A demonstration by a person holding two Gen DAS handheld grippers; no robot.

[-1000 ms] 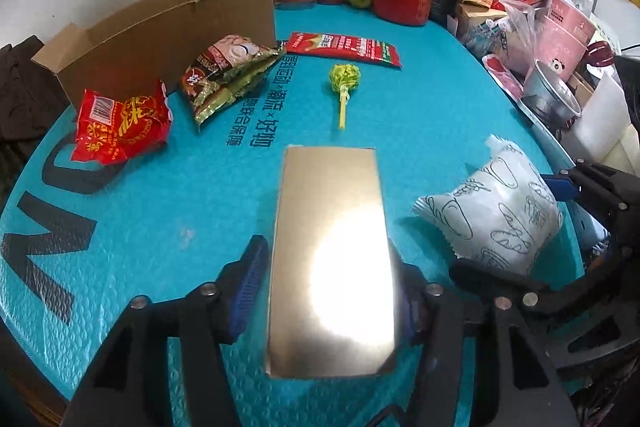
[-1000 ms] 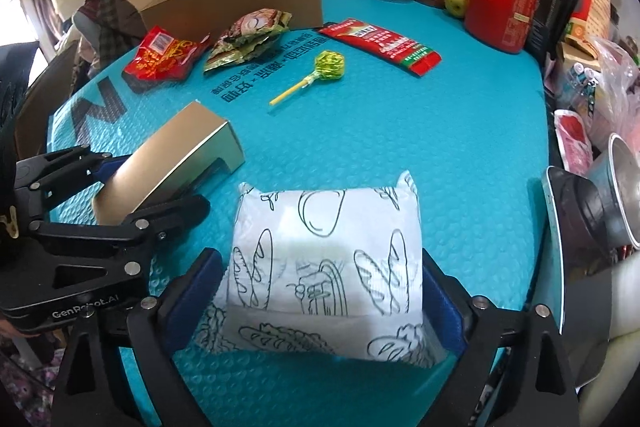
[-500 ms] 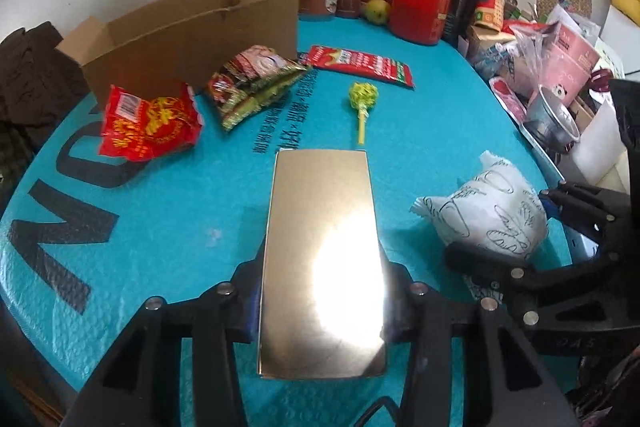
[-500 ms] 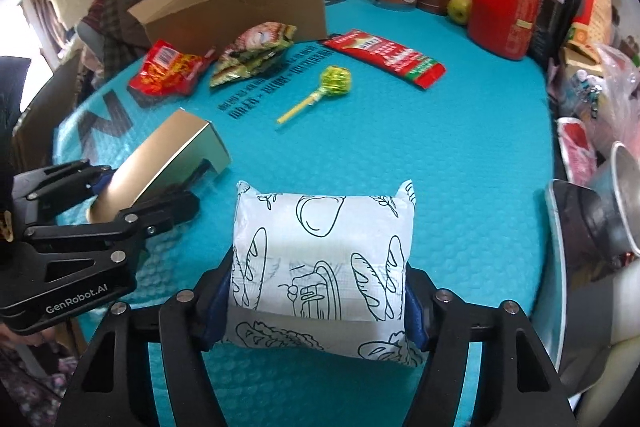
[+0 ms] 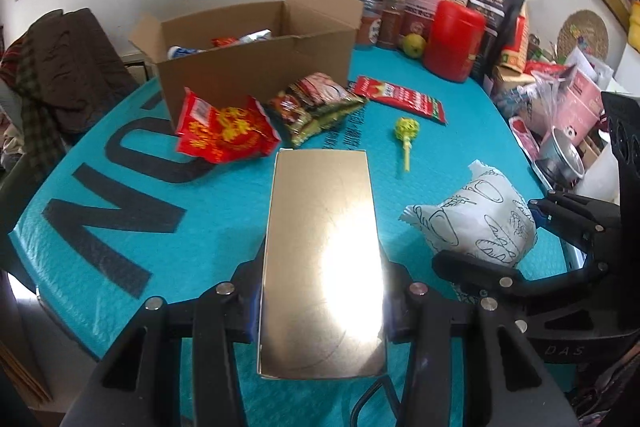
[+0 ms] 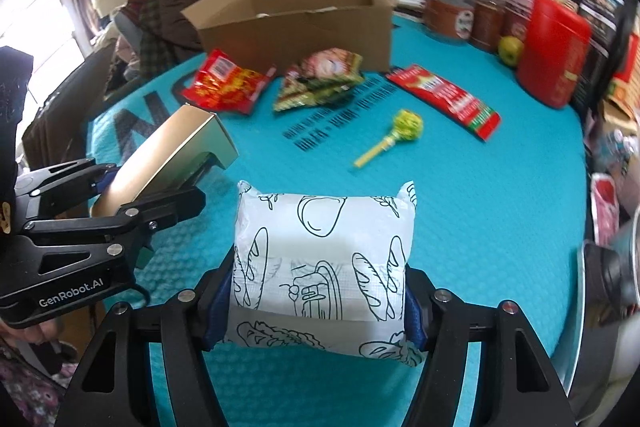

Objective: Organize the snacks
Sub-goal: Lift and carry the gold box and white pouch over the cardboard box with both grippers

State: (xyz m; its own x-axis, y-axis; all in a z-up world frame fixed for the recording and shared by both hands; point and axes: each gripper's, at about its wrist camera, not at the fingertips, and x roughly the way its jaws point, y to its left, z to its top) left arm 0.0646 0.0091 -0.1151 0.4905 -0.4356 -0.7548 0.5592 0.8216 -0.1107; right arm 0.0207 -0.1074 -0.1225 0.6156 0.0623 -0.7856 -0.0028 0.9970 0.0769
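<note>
My left gripper (image 5: pixel 320 303) is shut on a shiny gold box (image 5: pixel 322 267), held clear of the teal table (image 5: pixel 200 227). To its right, my right gripper (image 6: pixel 320 307) is shut on a white bread packet (image 6: pixel 324 259) with black line drawings, its blue pads pressing both sides. In the right wrist view the gold box (image 6: pixel 176 147) and left gripper (image 6: pixel 142 187) show at the left. An open cardboard box (image 5: pixel 256 59) with a few packets inside stands at the back. In front of it lie a red snack bag (image 5: pixel 224 131), a green-red packet (image 5: pixel 316 107), a flat red packet (image 5: pixel 400 99) and a yellow lollipop (image 5: pixel 407 131).
A red canister (image 5: pixel 454 39), jars, a green fruit (image 5: pixel 414 45) and dark bags line the back right. Pink boxes and a metal pot (image 5: pixel 564 155) crowd the right edge. Dark clothes (image 5: pixel 60 67) hang on a chair at the left.
The right jaws closed onto the bread packet. Both grippers rose with their loads, and the inside of the cardboard box came into view.
</note>
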